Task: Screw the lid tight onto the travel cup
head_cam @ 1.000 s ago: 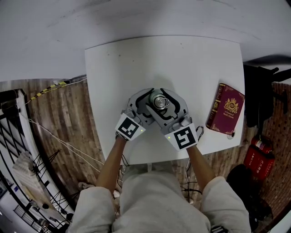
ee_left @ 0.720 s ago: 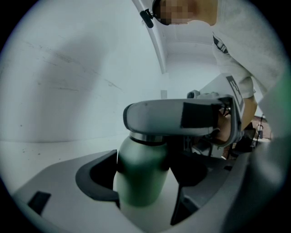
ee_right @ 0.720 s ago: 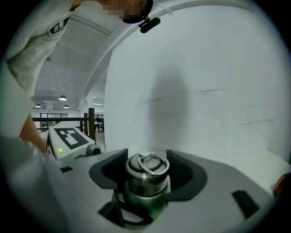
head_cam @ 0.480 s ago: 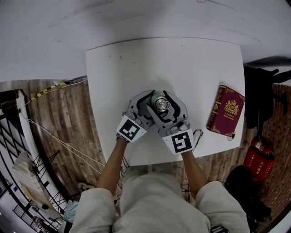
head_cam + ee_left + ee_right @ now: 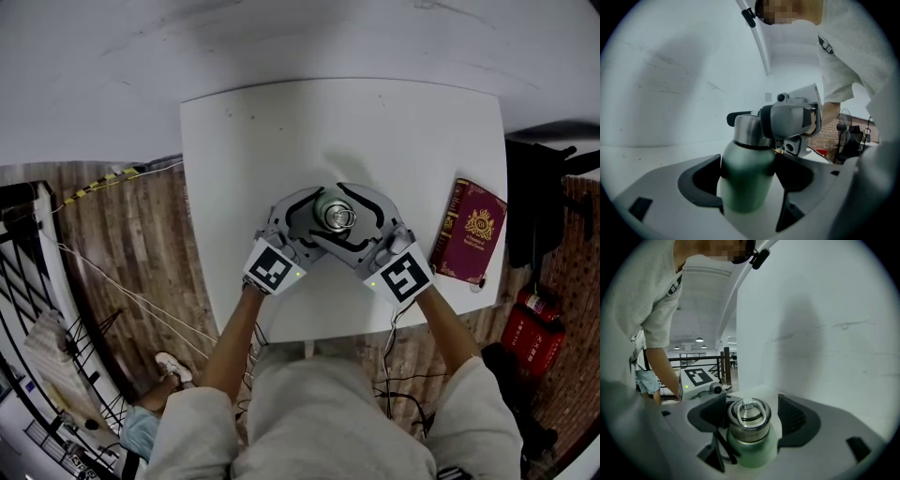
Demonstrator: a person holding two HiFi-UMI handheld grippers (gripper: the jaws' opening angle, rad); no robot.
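Note:
The green travel cup (image 5: 332, 212) stands upright on the white table (image 5: 244, 141), its steel lid (image 5: 749, 414) with a ring handle on top. My left gripper (image 5: 747, 183) is shut on the cup's green body (image 5: 744, 180), pads pressing both sides. My right gripper (image 5: 752, 417) sits around the lid from the opposite side. Its jaws have just been opening, and the right pad (image 5: 797, 420) now stands off the lid with a visible gap. In the head view both grippers meet at the cup, the left gripper (image 5: 317, 217) from the lower left and the right gripper (image 5: 337, 219) from the lower right.
A red book (image 5: 467, 231) lies on the table's right edge. Beyond it on the wooden floor are a red fire extinguisher (image 5: 531, 323) and dark gear (image 5: 539, 202). A railing (image 5: 28, 281) runs at the left. The table's near edge is just behind my hands.
My right gripper has swung to the right around the cup, and its jaws have spread off the lid. The left gripper and the cup have stayed in place.

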